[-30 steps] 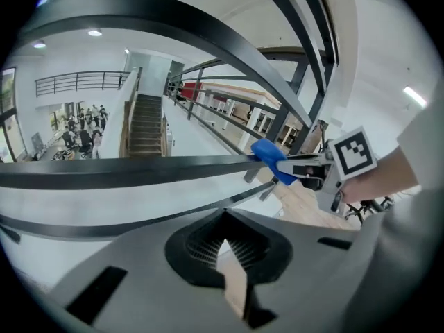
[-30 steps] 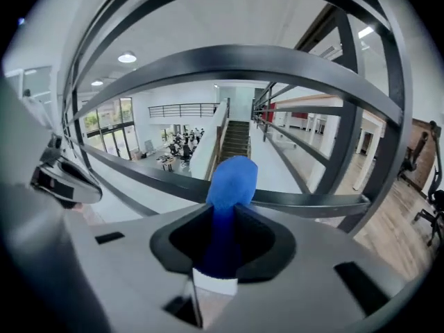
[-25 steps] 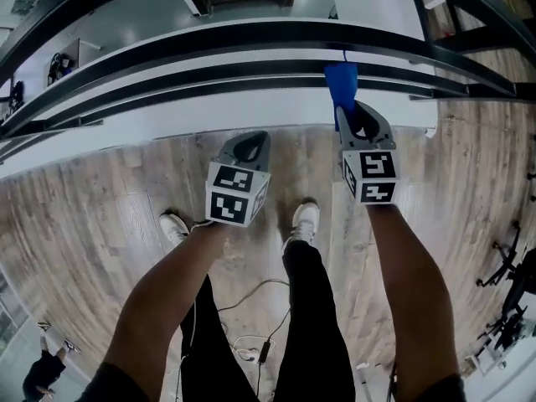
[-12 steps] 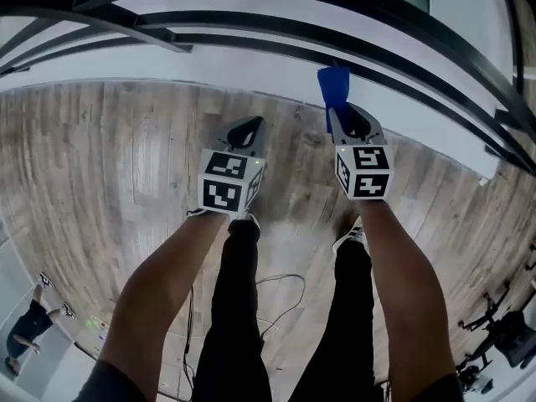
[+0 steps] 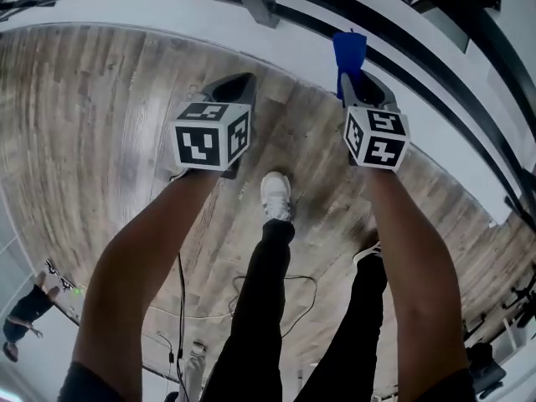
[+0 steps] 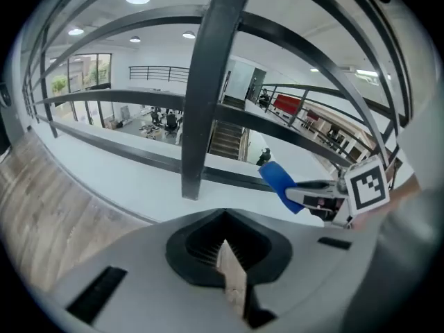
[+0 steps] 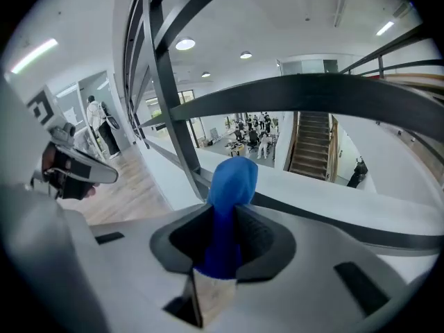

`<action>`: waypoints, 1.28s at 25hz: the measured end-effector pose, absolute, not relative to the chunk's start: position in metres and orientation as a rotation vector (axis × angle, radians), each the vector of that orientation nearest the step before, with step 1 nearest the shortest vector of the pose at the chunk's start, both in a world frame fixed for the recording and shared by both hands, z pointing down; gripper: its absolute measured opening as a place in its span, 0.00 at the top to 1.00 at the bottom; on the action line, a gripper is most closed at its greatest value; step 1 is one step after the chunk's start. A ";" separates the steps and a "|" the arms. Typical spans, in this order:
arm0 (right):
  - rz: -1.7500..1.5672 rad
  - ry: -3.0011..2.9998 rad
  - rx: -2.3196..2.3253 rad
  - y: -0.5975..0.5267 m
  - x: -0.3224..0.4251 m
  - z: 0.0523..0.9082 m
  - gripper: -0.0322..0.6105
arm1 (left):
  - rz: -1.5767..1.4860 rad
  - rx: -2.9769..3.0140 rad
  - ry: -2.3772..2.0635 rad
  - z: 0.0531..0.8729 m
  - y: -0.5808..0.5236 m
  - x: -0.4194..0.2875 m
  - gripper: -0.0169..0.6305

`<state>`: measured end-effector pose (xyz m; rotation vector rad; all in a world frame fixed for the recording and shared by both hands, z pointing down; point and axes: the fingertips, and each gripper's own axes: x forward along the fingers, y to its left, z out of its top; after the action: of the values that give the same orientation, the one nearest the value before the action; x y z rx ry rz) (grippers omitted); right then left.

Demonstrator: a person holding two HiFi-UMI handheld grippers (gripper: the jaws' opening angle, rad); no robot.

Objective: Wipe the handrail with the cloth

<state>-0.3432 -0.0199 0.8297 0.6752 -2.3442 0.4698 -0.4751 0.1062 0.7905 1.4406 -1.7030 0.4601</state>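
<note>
Right tool (image 5: pixel 360 80) is clamped on the blue cloth (image 5: pixel 348 50), a narrow bunched strip poking upright near the dark handrail (image 7: pixel 312 92). Left tool (image 5: pixel 234 82) has its jaws together, empty. Since a second ago, the railing has swung right.

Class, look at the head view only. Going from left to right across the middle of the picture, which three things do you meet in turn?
left gripper → white shoe → right gripper, which is shut on the blue cloth
</note>
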 end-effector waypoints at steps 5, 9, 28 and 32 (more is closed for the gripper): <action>0.481 -2.372 0.692 -0.036 -0.428 0.846 0.79 | 0.520 1.454 -1.748 0.801 0.096 -0.543 0.97; 0.480 -2.370 0.732 -0.045 -0.473 0.861 0.79 | 0.515 1.458 -1.770 0.801 0.093 -0.572 0.97; 0.404 -2.211 0.732 -0.062 -0.477 0.886 0.79 | 0.536 1.541 -1.659 0.811 0.086 -0.525 0.97; 0.464 -2.161 0.810 -0.073 -0.433 0.885 0.79 | 0.554 1.567 -1.647 0.813 0.071 -0.499 0.97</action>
<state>-0.4327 -0.0733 0.8847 0.8096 -2.1615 0.4642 -0.4989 0.0709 0.8129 1.5672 -1.6466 0.5535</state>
